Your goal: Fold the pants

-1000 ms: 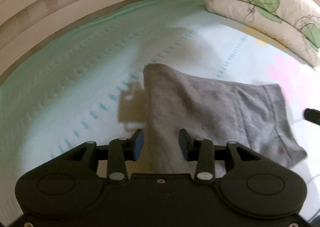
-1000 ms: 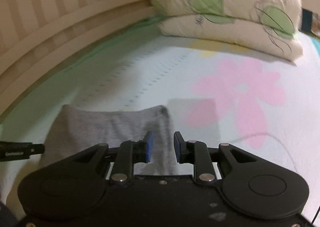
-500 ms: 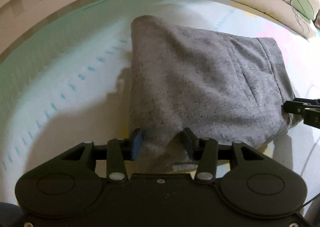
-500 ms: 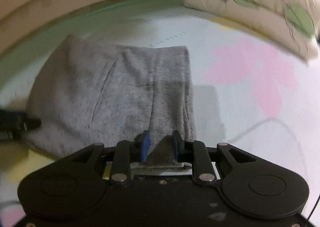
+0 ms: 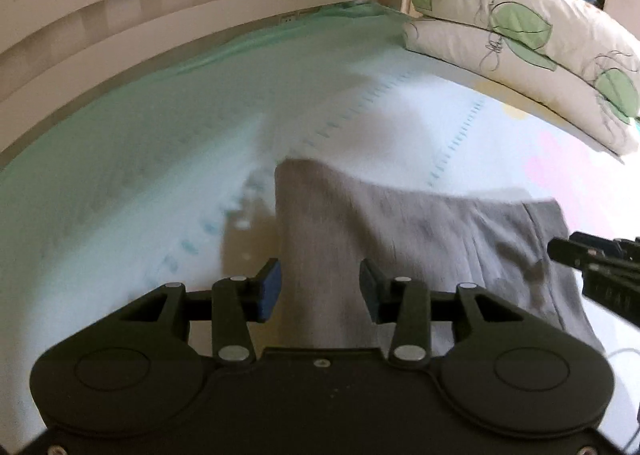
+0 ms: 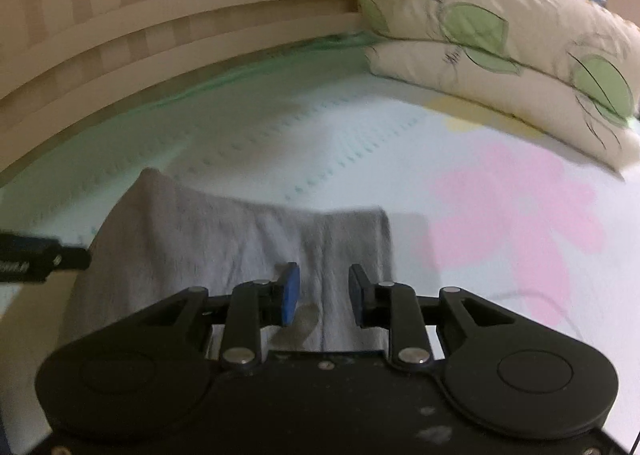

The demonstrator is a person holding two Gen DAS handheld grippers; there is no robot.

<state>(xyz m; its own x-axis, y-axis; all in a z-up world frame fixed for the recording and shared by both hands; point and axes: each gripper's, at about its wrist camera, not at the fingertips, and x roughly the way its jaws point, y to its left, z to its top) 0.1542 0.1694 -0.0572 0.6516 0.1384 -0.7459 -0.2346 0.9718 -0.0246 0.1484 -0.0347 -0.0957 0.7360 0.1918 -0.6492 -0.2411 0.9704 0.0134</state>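
Bed with a pale mint sheet (image 5: 168, 143), pink flower print to the right, slatted wooden side rail (image 5: 160, 3) along the far left, two leaf-print pillows (image 5: 520, 55) stacked far right. The grey pants (image 5: 420, 231), already doubled into a short panel, hang from both grippers with the far edge raised off the sheet. Change vs half a second ago: then the panel lay spread wide on the bed below the cameras; now both views are pulled back and show more sheet and rail, with the cloth draped and taut between the two hands again, much as it was a second ago. Left gripper (image 5: 319, 289): jaws about half apart and closing, thick grey fold filling the gap, fabric edge looks just against the left pad, so I read it as held. Right gripper (image 6: 323, 297): narrower gap, jaws opening, cloth between them but daylight visible beside both pads, so its hold looks loose at best. My read: mid-fold carry or re-set, not done; the right corner could slip out before the next fold lands.
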